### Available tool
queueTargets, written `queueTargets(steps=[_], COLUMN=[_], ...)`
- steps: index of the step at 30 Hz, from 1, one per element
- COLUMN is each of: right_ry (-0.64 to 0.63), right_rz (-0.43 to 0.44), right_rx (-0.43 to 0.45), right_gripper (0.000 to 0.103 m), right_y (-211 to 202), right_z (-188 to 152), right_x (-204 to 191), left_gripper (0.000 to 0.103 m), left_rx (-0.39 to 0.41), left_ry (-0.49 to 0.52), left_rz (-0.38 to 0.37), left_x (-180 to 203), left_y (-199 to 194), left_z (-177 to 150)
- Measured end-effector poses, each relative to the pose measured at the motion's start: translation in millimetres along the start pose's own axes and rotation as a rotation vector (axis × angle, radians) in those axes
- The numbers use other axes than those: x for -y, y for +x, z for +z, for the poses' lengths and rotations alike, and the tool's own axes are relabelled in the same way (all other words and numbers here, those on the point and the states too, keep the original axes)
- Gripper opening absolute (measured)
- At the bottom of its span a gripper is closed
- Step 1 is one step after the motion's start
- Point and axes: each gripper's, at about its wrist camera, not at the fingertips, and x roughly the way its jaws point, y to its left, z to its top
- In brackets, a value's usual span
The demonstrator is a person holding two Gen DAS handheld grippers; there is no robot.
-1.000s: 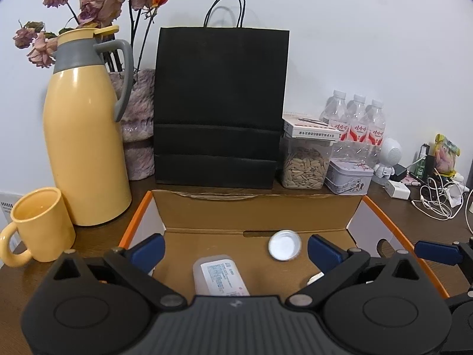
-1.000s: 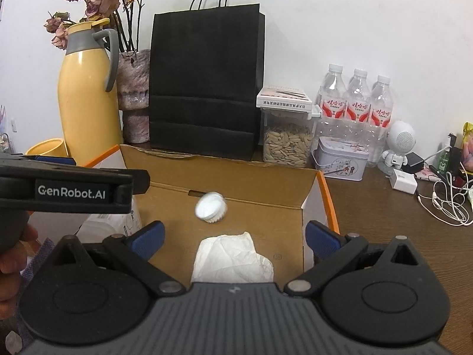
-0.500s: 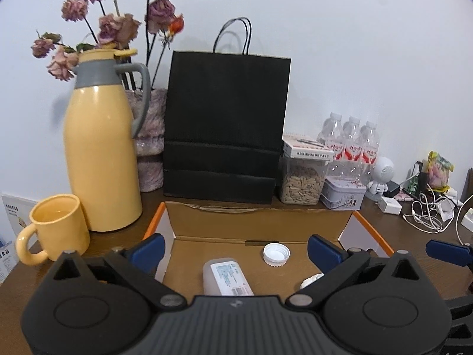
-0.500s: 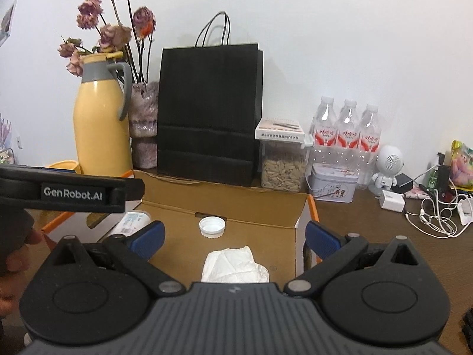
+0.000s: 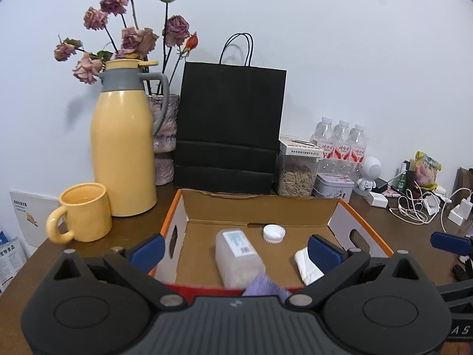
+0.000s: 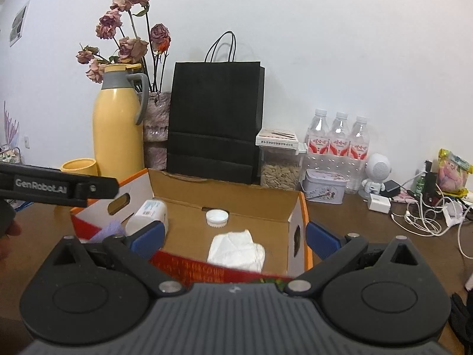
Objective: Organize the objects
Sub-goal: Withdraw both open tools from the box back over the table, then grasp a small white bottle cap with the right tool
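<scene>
**Both grippers wait above the near edge of the open box**

An open cardboard box (image 5: pixel 260 207) with orange edges stands on the brown bench (image 5: pixel 136 224), and I take it as the landmark. In its middle lies a clear plastic bottle (image 5: pixel 238 256) on its side, the label facing up. Behind the bottle, close to the back wall of the box, lies a white cap (image 5: pixel 274 233), apart from the bottle. In the right part of the box lies a folded white tissue (image 6: pixel 236 250). At the near wall, touching the bottle's near end, a small purple thing (image 5: pixel 264 287) is seen; what it is I cannot tell.

The left gripper (image 5: pixel 236 250) is over the near edge of the box. Its jaws are spread wide and nothing is between them; the bottle lies lower, inside the box, in the gap as the camera sees it. The right gripper (image 6: pixel 235 236) is also over the near edge, more to the right, jaws spread and empty, with the tissue and the cap below the gap.

Behind the box stands a black paper bag (image 5: pixel 230 127). To the left of the box stand a yellow jug (image 5: pixel 122 148) and a yellow mug (image 5: pixel 82 213). To the right behind it are a jar of seeds (image 5: pixel 297 174) and water bottles (image 5: pixel 340 142).
</scene>
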Motion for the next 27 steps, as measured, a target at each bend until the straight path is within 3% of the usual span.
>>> queueTargets(steps=[27], right_ry=[-0.03], right_rz=[-0.014], right_rx=[-0.171], right_gripper=[0.103], right_y=[-85.0], right_z=[-93.8], right_x=[-9.5], left_gripper=[0.103], left_rx=[-0.135], left_ry=[0.077], left_rz=[0.01], left_x=[-15.0], left_y=[-87.9], left_z=[-93.8])
